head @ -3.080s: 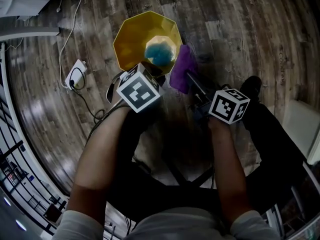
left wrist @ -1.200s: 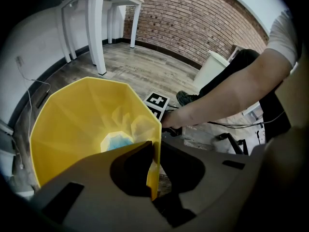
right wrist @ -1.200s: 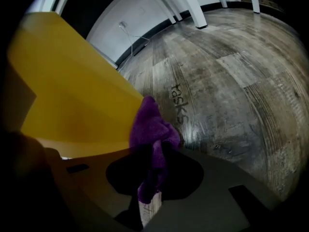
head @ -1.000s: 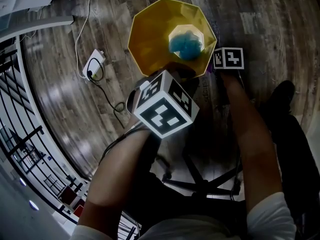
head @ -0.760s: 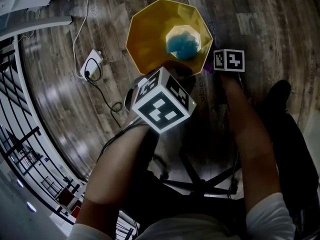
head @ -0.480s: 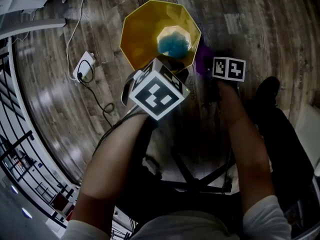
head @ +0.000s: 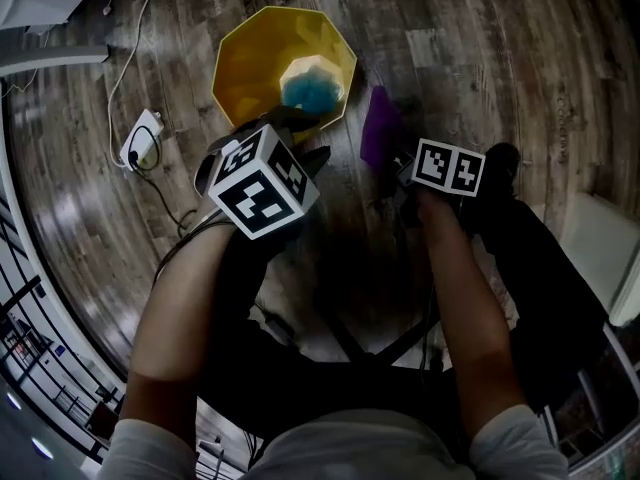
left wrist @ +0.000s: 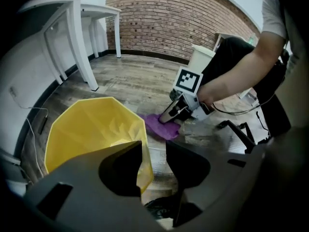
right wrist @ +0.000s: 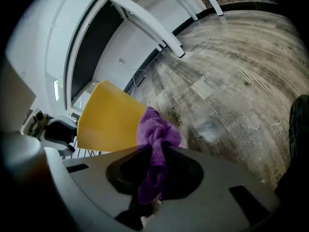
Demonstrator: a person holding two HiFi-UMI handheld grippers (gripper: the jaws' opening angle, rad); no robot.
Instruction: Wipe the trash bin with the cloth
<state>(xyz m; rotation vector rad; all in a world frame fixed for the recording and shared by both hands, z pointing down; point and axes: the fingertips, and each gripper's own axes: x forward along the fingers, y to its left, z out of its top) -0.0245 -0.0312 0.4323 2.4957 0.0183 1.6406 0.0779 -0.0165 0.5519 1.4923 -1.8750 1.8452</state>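
Left tool point(left wrist: 153, 149) has just been opening: jaws apart, the yellow trash bin point(left wrist: 87, 127) rim in the gap, unpinched. Right tool point(right wrist: 155, 153) clamps the purple cloth point(right wrist: 157, 127), just beside the bin.

Place: looks to me like an office or studio room
Wall: bare brick wall point(left wrist: 183, 13) ahead of me
Furniture: white desks point(left wrist: 79, 42) beside me
Floor: wood planks point(head: 480, 58), with a white charger point(head: 140, 140) and its cable
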